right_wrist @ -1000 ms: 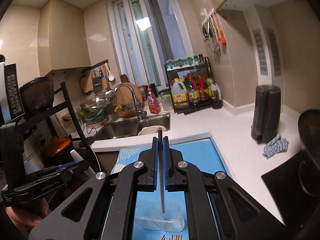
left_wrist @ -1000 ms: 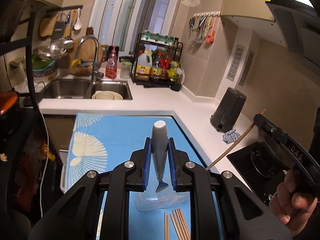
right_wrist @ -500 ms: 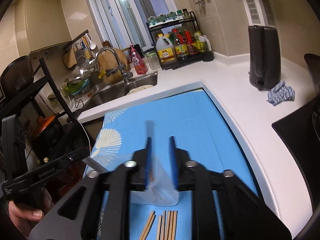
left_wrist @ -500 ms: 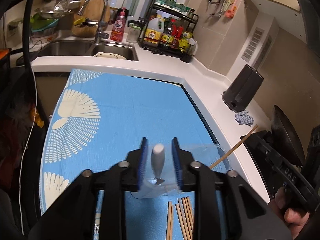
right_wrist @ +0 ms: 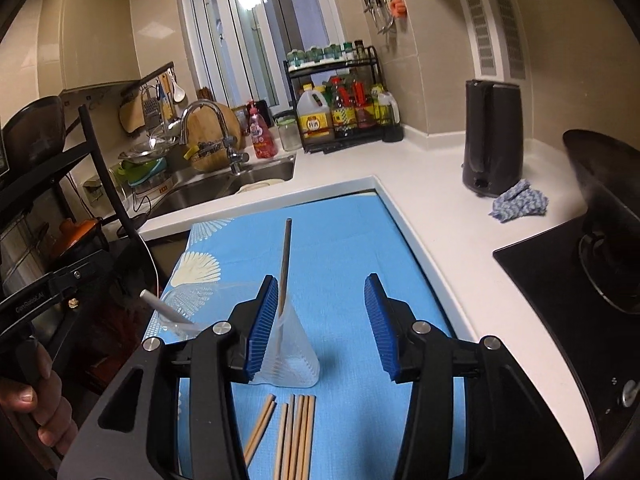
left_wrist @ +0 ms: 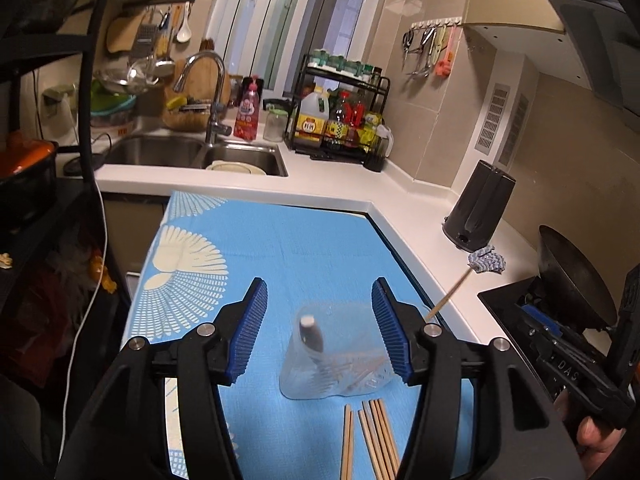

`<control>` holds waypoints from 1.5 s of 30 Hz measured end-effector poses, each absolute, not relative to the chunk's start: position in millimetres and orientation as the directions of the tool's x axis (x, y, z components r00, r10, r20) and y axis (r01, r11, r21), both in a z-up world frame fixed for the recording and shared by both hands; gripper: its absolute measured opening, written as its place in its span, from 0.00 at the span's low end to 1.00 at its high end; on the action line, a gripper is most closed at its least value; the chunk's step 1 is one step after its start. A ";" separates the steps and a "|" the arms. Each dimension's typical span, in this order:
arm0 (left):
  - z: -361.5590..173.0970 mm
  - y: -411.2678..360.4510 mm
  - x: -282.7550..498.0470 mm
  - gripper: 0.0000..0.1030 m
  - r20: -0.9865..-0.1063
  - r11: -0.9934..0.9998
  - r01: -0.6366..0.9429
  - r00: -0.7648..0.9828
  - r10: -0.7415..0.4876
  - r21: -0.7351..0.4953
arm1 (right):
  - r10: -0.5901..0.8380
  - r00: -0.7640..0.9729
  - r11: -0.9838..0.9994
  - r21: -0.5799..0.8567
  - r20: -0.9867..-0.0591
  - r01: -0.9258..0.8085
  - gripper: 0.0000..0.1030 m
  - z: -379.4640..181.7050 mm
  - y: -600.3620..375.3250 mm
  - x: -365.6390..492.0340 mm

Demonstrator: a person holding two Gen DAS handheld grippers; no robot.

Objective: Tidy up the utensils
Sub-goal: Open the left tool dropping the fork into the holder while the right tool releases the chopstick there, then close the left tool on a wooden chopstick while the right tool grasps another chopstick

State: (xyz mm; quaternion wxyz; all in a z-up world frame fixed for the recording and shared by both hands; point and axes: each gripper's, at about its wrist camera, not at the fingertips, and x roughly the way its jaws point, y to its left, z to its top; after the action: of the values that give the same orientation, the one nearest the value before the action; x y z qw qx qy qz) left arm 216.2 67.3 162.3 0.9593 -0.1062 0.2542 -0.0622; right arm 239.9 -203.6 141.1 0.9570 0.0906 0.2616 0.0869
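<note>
Beige tiled walls enclose an L-shaped white tabletop with a steel sink and curved faucet in it. A tall window rises behind the sink, a lamp's reflection bright in its glass. A black bottle rack fills the corner. A dark shelf frame stands left; a range hood hangs upper right.

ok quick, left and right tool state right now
left tool: open, holding nothing
right tool: open, holding nothing
</note>
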 end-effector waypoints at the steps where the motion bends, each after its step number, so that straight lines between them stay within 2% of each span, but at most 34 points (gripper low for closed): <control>1: 162.7 66.2 210.8 0.53 -0.467 0.971 0.070 0.867 -0.173 -0.230 | 0.209 0.855 0.969 0.216 -0.474 -0.118 0.45 141.5 -206.2 232.9; 8: 146.8 59.2 157.6 0.51 -0.422 0.981 0.095 0.892 -0.158 -0.168 | 0.198 0.892 0.973 0.195 -0.406 -0.127 0.41 128.8 -214.1 179.7; 13: 113.3 56.5 127.2 0.40 -0.430 0.987 0.095 0.892 -0.143 -0.131 | 0.208 0.893 0.974 0.168 -0.399 -0.152 0.35 102.5 -213.2 143.5; 14: 105.2 57.9 121.2 0.37 -0.436 0.987 0.092 0.889 -0.142 -0.135 | 0.209 0.891 0.974 0.166 -0.403 -0.153 0.34 95.4 -213.2 136.3; 16: 86.9 60.1 112.9 0.25 -0.462 0.986 0.079 0.876 -0.138 -0.145 | 0.212 0.884 0.974 0.165 -0.416 -0.156 0.33 80.9 -213.9 123.3; 17: 74.9 61.2 107.9 0.23 -0.478 0.985 0.076 0.867 -0.141 -0.152 | 0.217 0.874 0.974 0.163 -0.434 -0.160 0.32 71.8 -212.4 118.1; 19: 56.7 61.0 96.7 0.12 -0.494 0.986 0.060 0.860 -0.131 -0.157 | 0.224 0.848 0.973 0.168 -0.481 -0.161 0.28 51.3 -211.0 109.5; 23: 22.1 53.7 74.9 0.11 -0.535 0.980 0.054 0.831 -0.151 -0.193 | 0.257 0.772 0.966 0.189 -0.582 -0.179 0.18 8.6 -203.4 97.1; 27: -4.4 34.0 59.1 0.11 -0.582 0.980 0.101 0.793 -0.182 -0.169 | 0.299 0.708 0.953 0.232 -0.639 -0.193 0.18 -20.5 -194.3 88.0; 37: -30.2 11.1 55.0 0.11 -0.646 0.971 0.178 0.724 -0.241 -0.161 | 0.318 0.632 0.948 0.222 -0.707 -0.229 0.16 -43.8 -170.3 88.3; 45: -29.7 11.8 48.8 0.11 -0.633 0.971 0.165 0.737 -0.237 -0.171 | 0.270 0.644 0.961 0.161 -0.715 -0.224 0.16 -41.7 -168.6 86.1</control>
State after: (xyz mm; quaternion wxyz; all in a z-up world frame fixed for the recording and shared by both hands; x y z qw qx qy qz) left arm 48.8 11.8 -29.7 0.9305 -0.0517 0.3462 -0.1079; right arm 86.1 -168.6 -41.7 0.9063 0.0291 0.3990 0.1363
